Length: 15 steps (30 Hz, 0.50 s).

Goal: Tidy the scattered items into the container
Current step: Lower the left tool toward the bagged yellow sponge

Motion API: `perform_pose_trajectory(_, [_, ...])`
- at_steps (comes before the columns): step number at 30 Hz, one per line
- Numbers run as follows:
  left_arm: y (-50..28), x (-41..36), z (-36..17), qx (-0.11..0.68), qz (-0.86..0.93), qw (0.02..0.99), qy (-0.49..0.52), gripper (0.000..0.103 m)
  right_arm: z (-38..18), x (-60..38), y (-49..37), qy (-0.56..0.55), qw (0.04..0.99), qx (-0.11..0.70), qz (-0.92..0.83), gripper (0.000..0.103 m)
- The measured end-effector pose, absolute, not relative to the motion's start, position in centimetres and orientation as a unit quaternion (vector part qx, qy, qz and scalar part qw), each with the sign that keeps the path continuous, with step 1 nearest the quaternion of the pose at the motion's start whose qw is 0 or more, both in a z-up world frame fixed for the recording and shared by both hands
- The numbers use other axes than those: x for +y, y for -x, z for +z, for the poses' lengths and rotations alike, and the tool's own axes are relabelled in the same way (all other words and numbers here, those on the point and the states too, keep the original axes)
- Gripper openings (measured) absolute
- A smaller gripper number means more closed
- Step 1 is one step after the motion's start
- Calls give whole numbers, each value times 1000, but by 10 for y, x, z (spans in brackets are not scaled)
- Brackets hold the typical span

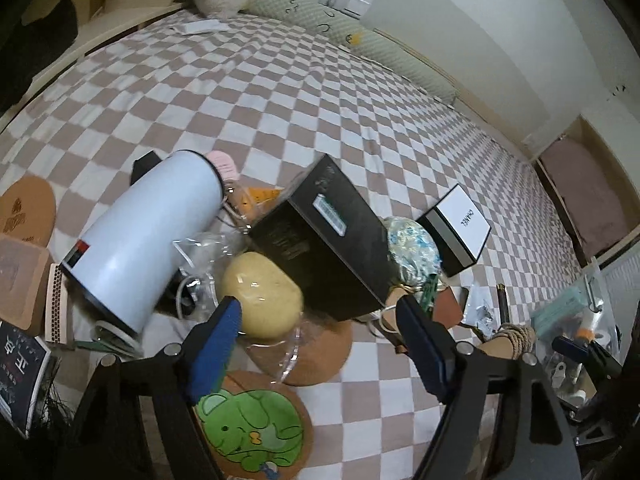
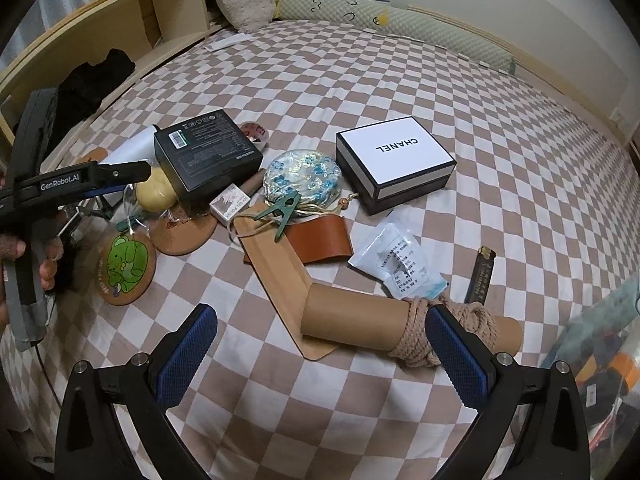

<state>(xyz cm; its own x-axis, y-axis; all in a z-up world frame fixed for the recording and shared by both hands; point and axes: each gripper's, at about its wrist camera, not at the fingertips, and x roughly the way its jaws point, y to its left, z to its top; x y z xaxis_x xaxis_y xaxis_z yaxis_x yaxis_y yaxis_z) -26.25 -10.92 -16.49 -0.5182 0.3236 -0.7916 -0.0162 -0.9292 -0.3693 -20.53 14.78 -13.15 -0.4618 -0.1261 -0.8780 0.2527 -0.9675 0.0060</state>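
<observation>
blue pads of the left gripper (image 1: 318, 310) stand apart around one yellow ball (image 1: 262, 294); two boxes lie behind; right gripper (image 2: 320, 328) gapes, empty.

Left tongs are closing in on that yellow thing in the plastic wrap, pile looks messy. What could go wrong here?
1. The left tongs straddle the yellow lump in loose clear wrap; the pads may pinch wrap only and it could slip out.
2. The black box and the white cylinder lean close beside the lump; lifting it may topple either.
3. The right tongs hang open over the rope-wrapped cardboard tube, which might roll if nudged.
</observation>
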Motion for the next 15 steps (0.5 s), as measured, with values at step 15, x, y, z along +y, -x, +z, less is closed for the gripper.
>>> perform_pose_trajectory(15, [268, -128, -194, -141, 838, 21, 526, 79, -137, 150, 208, -515, 105, 61, -849, 103])
